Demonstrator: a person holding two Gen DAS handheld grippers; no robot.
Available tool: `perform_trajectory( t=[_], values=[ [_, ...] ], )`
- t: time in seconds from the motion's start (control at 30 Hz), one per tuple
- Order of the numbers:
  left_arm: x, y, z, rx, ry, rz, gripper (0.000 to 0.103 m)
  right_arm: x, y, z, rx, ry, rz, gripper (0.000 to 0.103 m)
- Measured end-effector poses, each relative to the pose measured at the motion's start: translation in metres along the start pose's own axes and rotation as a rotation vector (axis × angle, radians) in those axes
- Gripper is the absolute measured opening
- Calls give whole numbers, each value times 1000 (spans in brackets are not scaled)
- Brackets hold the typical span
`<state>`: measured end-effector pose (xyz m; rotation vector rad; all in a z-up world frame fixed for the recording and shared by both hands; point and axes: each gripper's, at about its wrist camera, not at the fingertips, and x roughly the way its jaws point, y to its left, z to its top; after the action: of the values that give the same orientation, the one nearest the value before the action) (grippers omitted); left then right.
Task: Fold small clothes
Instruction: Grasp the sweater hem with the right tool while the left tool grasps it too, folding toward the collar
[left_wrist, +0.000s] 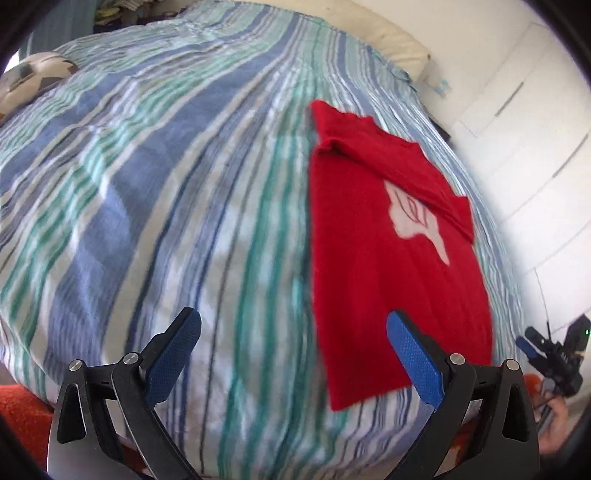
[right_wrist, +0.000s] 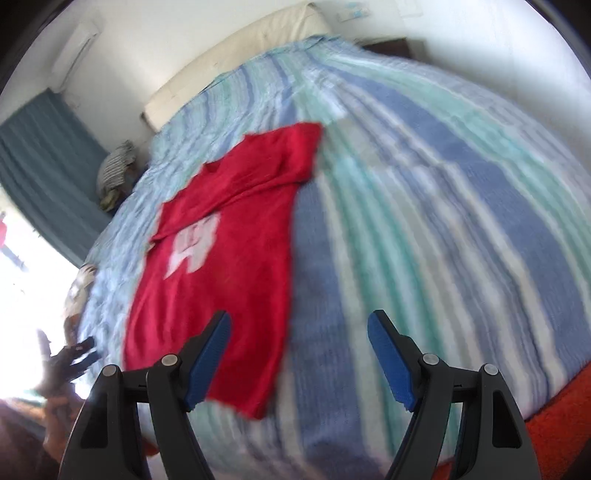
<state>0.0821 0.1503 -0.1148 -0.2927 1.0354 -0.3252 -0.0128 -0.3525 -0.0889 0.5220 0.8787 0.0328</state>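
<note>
Red shirt (left_wrist: 391, 258) lies flat on striped bedcover (left_wrist: 177, 192), long narrow shape, both sleeves folded in over body, white print partly covered; sides look done, judging by shape

Left gripper (left_wrist: 293, 354) above cover beside shirt's near hem, jaws spread wide, nothing between them

Right gripper (right_wrist: 299, 354) on other side of hem, jaws released too, empty

Both flank hem corners, likely placed to lift hem toward collar for next fold

Blur hides cloth detail
</note>
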Motion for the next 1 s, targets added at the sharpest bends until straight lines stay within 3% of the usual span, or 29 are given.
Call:
perform_trajectory(
  t=[0.1, 0.17, 0.27, 0.33, 0.37, 0.4, 0.43, 0.63, 0.8, 1.0],
  values=[
    [16, -22, -13, 88, 76, -24, 94, 17, 15, -18, -19, 123, 74, 76],
    [27, -36, -19, 150, 134, -12, 80, 28, 22, -31, -16, 185, 104, 76],
    [41, -44, -28, 162, 218, -21, 60, 41, 28, -41, -14, 222, 124, 73],
    [49, -48, -34, 185, 255, 7, 19, 55, 27, -46, -2, 274, 129, 55],
    [49, -50, -37, 199, 257, 34, 13, 65, 25, -49, 9, 309, 120, 48],
    [48, -50, -37, 195, 257, 31, 10, 71, 23, -51, 21, 324, 108, 25],
    [45, -47, -35, 177, 256, 23, 8, 75, 23, -51, 29, 332, 103, 5],
    [7, -42, -1, 82, 162, -91, 7, 49, 34, -20, 37, 196, 148, 5],
    [10, -59, 90, 55, 56, -179, 7, 56, 50, 54, -6, 59, 163, 5],
    [81, -86, 217, 32, -22, -129, 7, 116, 57, 173, -39, -42, 125, 5]
  ],
)
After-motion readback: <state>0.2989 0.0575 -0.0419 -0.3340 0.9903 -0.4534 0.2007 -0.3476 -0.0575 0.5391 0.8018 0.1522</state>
